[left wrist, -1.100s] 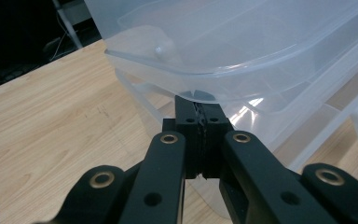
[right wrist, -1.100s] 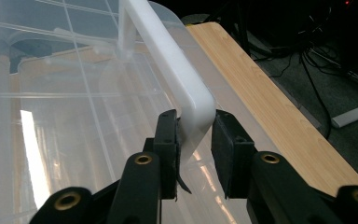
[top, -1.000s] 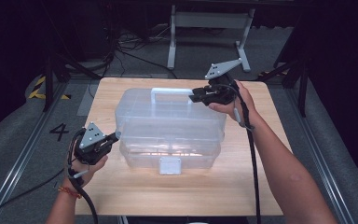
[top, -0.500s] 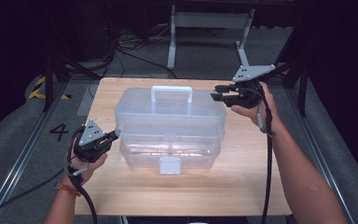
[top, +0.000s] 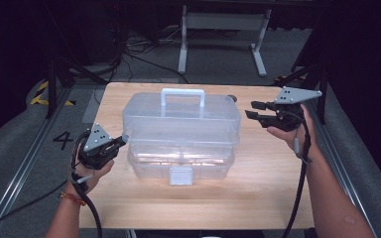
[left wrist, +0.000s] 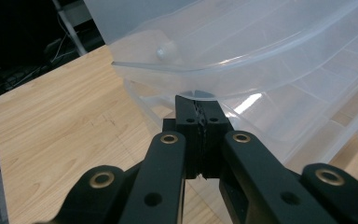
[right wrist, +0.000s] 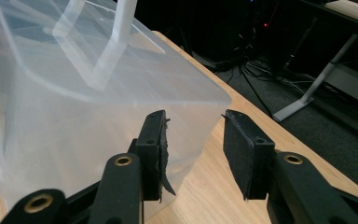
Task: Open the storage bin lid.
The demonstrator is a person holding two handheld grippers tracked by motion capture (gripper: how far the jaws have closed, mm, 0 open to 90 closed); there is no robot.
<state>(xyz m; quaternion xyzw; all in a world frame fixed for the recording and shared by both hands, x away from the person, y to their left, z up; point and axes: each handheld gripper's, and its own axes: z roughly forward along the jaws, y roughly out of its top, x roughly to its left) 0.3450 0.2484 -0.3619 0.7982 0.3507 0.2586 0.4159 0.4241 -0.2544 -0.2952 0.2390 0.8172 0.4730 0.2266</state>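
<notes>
sitting mid-table: clear plastic storage box (top: 181, 134) w/ white carry handle (top: 182, 97) on its lid, front latch (top: 181, 175) facing the person, on a light wood table (top: 258, 193). box looks tiered, upper tray section over a lower one, seen through the translucent walls

left gripper (top: 123, 140) low at the box's left end, held in left hand (top: 90, 168), grey 3-cornered plate on top. left gripper view: jaws pressed together, pads meeting w/ no gap, tips right at the edge of the box (left wrist: 261, 79) where the upper rim overhangs the lower part. cannot tell if a thin lip of plastic is caught between the pads or if tips just touch the wall; reads as closed

right gripper (top: 252, 110) off the box's right end, near the back right corner, raised a bit above table level, in right hand (top: 290, 129). apart from the box, small gap visible in high view. right gripper view: jaws spread wide w/ nothing between them, pads (right wrist: 156, 149) bare, box corner (right wrist: 121, 116) just beyond the left jaw, handle up top of that view, table edge and a metal stand leg (right wrist: 307, 93) past it

cable trails from each gripper back along the forearms. small dark round thing (top: 232, 98) on the table behind the box's right rear corner, too small to id. floor marking "4" (top: 63, 140) left of table
</notes>
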